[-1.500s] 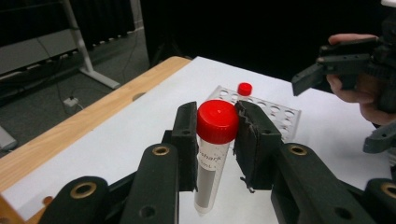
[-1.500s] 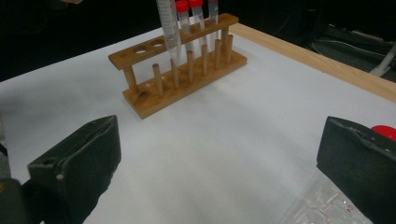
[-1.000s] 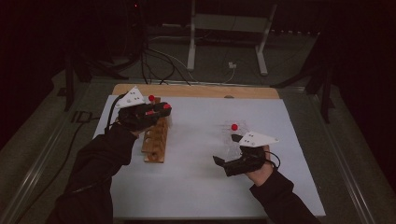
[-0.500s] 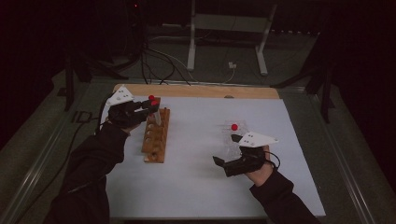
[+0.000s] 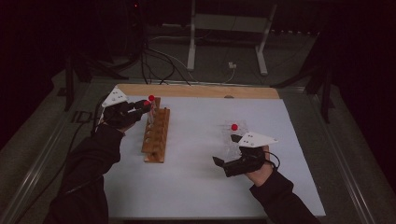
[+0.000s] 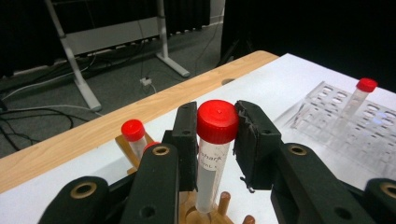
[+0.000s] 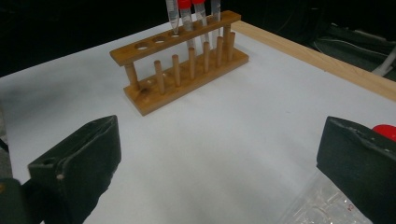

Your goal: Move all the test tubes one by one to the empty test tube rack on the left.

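Note:
My left gripper (image 6: pixel 217 122) is shut on a clear test tube with a red cap (image 6: pixel 215 140), held upright. The tube's lower end sits in a hole of the wooden rack (image 6: pixel 219 205). Just behind it another red-capped tube (image 6: pixel 133 133) stands in the rack. From above, the left gripper (image 5: pixel 145 107) is at the far end of the wooden rack (image 5: pixel 156 135). My right gripper (image 5: pixel 225 150) rests open at the right, beside a clear plastic rack (image 5: pixel 232 140) holding one red-capped tube (image 5: pixel 234 126). Nothing lies between the right gripper's (image 7: pixel 219 154) wide-apart jaws.
A white sheet (image 5: pixel 201 186) covers the table, with a bare wooden strip (image 5: pixel 196 91) along the far edge. In the right gripper view the wooden rack (image 7: pixel 187 60) has empty holes at its near end and several tubes (image 7: pixel 187 11) at its far end. A metal stand (image 5: pixel 229 42) and cables lie on the floor beyond.
My left gripper has carried the red-capped tube leftward to the rack's far end and a little lower. The right gripper has stayed put.

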Motion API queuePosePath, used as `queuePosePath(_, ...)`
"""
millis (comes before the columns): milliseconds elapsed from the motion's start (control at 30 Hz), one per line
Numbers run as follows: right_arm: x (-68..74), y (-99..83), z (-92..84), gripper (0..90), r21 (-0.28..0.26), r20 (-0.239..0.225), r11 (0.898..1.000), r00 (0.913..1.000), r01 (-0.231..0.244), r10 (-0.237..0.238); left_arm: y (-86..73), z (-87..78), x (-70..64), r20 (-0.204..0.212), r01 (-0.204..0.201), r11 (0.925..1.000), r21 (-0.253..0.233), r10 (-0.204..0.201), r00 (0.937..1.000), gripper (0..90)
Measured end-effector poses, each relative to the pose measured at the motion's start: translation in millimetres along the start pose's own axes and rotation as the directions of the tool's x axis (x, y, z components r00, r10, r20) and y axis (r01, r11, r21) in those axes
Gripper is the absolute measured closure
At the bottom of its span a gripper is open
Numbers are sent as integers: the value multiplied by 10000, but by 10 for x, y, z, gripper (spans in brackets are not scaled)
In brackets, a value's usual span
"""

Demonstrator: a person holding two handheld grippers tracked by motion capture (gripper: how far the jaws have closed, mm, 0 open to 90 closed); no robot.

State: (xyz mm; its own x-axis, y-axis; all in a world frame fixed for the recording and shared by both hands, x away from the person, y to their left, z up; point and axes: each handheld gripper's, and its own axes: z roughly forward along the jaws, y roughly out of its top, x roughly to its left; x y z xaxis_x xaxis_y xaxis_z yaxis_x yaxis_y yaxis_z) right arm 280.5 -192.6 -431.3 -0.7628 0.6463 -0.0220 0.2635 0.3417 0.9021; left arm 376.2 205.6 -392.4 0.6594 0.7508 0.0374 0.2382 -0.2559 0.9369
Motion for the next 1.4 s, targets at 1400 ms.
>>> queuePosePath(1400, -13, -3, -5, 0, 45, -128, 10000, 9999, -47, 48, -477, 240, 15, -100, 472, 9945, 938, -465, 9989, 715)
